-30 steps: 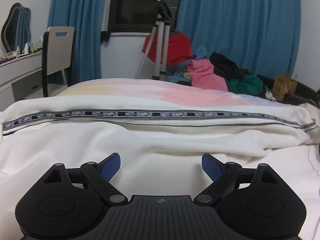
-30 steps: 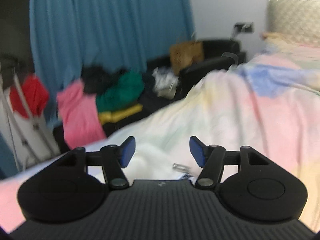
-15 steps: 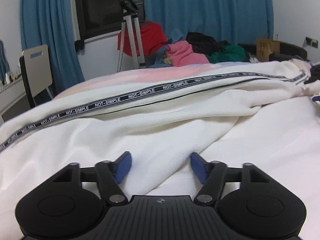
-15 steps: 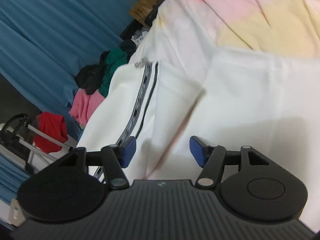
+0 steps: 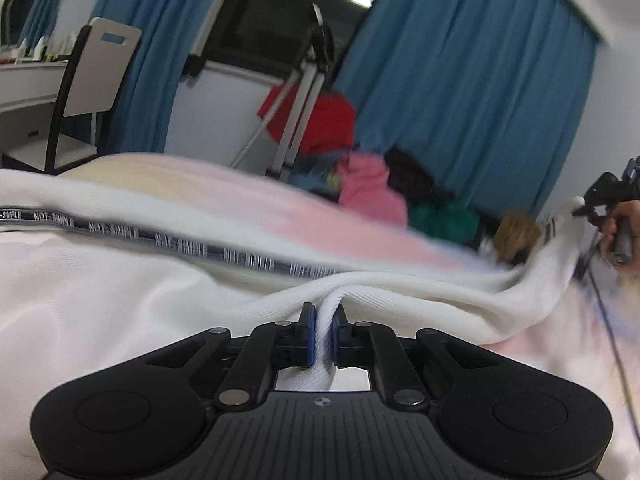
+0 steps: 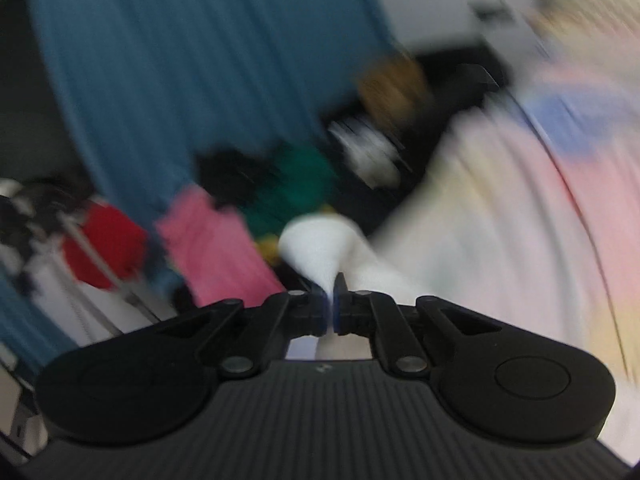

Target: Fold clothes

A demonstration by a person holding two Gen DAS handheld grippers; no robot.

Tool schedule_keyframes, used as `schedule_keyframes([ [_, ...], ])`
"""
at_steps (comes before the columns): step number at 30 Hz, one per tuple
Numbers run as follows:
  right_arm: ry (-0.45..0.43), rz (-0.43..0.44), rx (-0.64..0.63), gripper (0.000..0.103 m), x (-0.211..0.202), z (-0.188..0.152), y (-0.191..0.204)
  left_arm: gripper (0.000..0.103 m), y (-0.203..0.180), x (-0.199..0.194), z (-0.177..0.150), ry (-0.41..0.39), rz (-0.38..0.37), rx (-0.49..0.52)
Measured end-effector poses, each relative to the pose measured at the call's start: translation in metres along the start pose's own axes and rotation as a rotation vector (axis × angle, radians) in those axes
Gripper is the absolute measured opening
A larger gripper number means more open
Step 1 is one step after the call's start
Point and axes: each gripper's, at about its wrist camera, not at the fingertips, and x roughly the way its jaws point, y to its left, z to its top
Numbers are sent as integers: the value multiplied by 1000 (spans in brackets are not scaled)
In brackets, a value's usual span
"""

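Note:
A white garment (image 5: pixel 120 300) with a black lettered stripe (image 5: pixel 180 246) lies spread over the pastel bed. My left gripper (image 5: pixel 323 322) is shut on a pinched ridge of its white cloth near the front edge. In the right wrist view, which is blurred, my right gripper (image 6: pixel 330 298) is shut on a bunched end of the same white garment (image 6: pixel 316 244), lifted above the bed. The left wrist view shows that right gripper (image 5: pixel 602 200) at the far right in a person's hand (image 5: pixel 622 224), holding the garment's end up.
Beyond the bed's far side stand a tripod (image 5: pixel 304 92), a pile of red, pink, green and black clothes (image 5: pixel 372 192) and blue curtains (image 5: pixel 460 92). A white chair (image 5: pixel 92 80) and a desk stand at the left. The pastel bedsheet (image 6: pixel 540 220) stretches to the right.
Both grippers have gone from open to shut on the white garment. The right one has lifted its end off the bed; the cloth now stretches between the two.

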Motion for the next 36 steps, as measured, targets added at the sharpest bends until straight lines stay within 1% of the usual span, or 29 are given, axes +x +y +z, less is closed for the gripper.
schedule_keyframes([
  [1,-31,34,-19,6,-3,13,15,8,1,-4,2,-14,-10,-5],
  [2,-65,67,-32,6,-6,26,27,8,1,-8,5,-29,-19,-11],
  [3,-112,92,-12,6,-11,34,23,8,2,-12,7,-43,-29,-16],
  [4,-152,104,15,6,-14,38,12,8,3,-17,10,-57,-39,-21],
  [6,-191,89,69,6,-16,35,-26,8,-3,-20,8,-48,-44,7],
  [7,-182,58,85,6,-9,27,-49,8,-7,-19,5,-26,-40,25],
  [9,-137,-19,114,6,12,5,-99,8,-13,-14,-2,28,-28,61],
  [10,-106,-60,140,6,22,-10,-127,9,-16,-10,-6,61,-21,80],
  [13,2,-172,224,6,31,-63,-210,9,-25,2,-19,155,14,142],
  [16,83,-232,252,6,23,-106,-269,10,-28,6,-23,173,35,175],
  [18,89,-208,239,6,14,-118,-287,13,-28,5,-21,171,31,168],
  [20,104,-210,171,8,2,-120,-287,15,-30,3,-20,178,34,157],
  [23,148,-230,48,12,-26,-122,-279,26,-35,-8,-15,168,35,162],
  [24,175,-236,5,20,-37,-123,-273,33,-37,-12,-14,164,35,163],
  [25,198,-239,-36,38,-50,-125,-266,41,-39,-16,-12,161,35,164],
  [26,202,-223,-67,48,-70,-128,-255,46,-41,-20,-10,157,35,166],
  [27,203,-206,-98,65,-91,-132,-244,56,-44,-28,-9,148,36,170],
  [28,195,-179,-122,72,-112,-135,-235,62,-48,-36,-8,139,37,174],
  [29,186,-154,-147,72,-133,-139,-225,66,-51,-45,-5,127,34,175],
  [31,176,-105,-189,71,-184,-150,-204,82,-59,-64,-4,113,33,184],
  [34,178,-39,-225,71,-264,-172,-174,93,-69,-92,-2,96,29,202],
  [36,182,1,-233,71,-317,-186,-165,100,-72,-112,-3,90,22,203],
])
